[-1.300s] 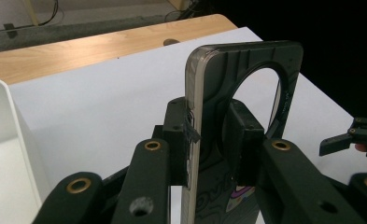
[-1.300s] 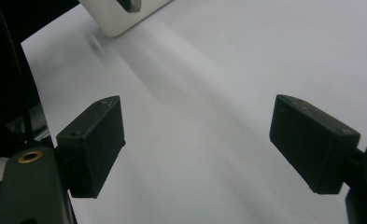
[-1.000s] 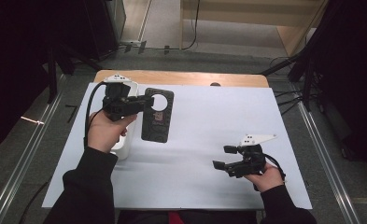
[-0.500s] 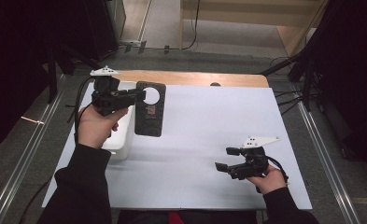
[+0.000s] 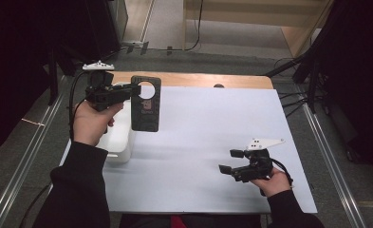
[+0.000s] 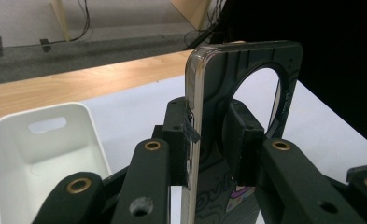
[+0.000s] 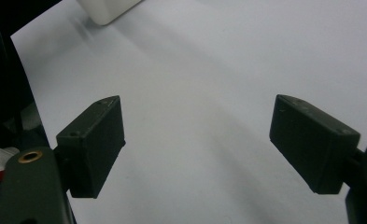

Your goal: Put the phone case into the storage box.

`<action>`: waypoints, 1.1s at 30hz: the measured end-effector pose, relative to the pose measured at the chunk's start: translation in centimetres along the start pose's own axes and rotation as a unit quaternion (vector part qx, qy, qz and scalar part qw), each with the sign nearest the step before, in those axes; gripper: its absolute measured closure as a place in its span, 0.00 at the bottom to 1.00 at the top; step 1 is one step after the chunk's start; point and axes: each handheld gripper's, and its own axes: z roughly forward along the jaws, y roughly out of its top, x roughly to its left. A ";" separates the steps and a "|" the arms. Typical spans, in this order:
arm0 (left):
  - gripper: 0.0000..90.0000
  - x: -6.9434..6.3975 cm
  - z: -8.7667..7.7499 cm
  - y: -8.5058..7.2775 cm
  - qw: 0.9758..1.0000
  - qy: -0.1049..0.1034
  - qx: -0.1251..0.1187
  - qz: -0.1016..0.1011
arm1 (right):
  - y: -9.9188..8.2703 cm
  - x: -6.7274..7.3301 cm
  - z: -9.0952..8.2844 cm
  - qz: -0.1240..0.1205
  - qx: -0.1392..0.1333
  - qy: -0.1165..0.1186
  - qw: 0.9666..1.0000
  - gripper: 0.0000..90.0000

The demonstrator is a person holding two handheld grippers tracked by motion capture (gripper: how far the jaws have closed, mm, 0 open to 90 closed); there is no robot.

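Observation:
A black phone case (image 5: 145, 103) with a large round hole near its top hangs in the air at the table's left, held upright by its upper edge. My left gripper (image 5: 134, 90) is shut on it. In the left gripper view both pads clamp the case (image 6: 246, 88) edge-on, and my left gripper (image 6: 209, 140) sits above a white bin (image 6: 41, 154). My right gripper (image 5: 229, 161) rests low over the white table cover at the front right, open, with nothing between its jaws. Seen from its own camera, my right gripper (image 7: 197, 144) has bare white sheet between its pads.
A white bin (image 5: 120, 135) stands on the table's left side, under and beside the left hand. The white cover (image 5: 212, 123) spreads over the table; a wooden strip (image 5: 208, 80) shows along the far edge. Metal rails run along both sides of the table.
My left hand has lifted the phone case off the table and carried it up and toward the far left, over the bin. The right gripper has stayed put.

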 end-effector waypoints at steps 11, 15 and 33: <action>0.80 1.5 -0.5 1.1 1.000 0.008 -0.012 -0.014 | 0.0 0.1 0.1 -0.003 0.001 -0.002 1.000 0.19; 0.80 1.9 -0.9 1.5 1.000 0.022 -0.016 -0.012 | -0.1 0.0 0.1 0.000 0.005 -0.003 1.000 0.19; 0.80 4.5 -0.8 3.2 0.998 0.049 -0.036 -0.006 | -0.4 -0.4 0.2 0.000 0.010 -0.009 1.000 0.19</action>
